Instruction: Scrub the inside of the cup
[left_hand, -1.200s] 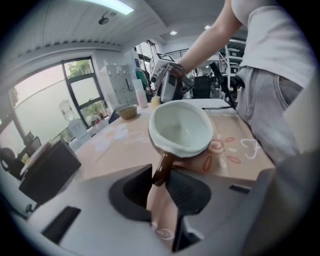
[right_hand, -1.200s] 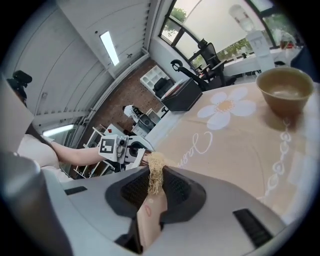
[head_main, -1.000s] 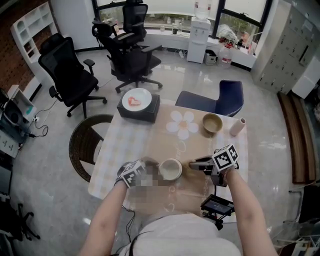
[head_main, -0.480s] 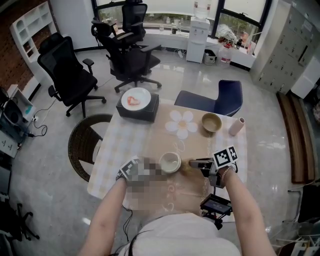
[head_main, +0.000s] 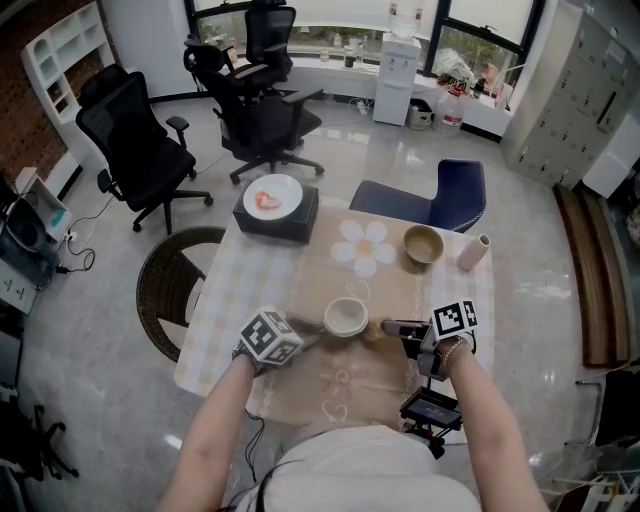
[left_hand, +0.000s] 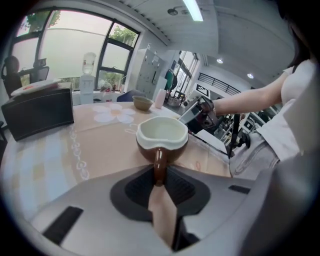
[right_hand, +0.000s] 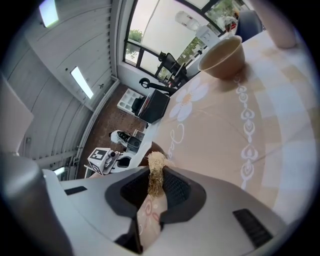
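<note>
— Cup (head_main: 346, 317) has shifted farther up the table (head_main: 258, 285); left gripper (left_hand: 159, 176) is closing on its handle.
— Right gripper (right_hand: 155, 186)?
— Clamped on the scrubber (right_hand: 155, 167), just right of the cup's rim. Mouth faces up, so it should enter from above.

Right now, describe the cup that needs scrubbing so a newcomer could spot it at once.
On the beige cloth-covered table, look to the near side, below the white flower print. There is the brown ceramic cup with a white inside; unlike the handleless tan bowl farther back, it has a handle.
</note>
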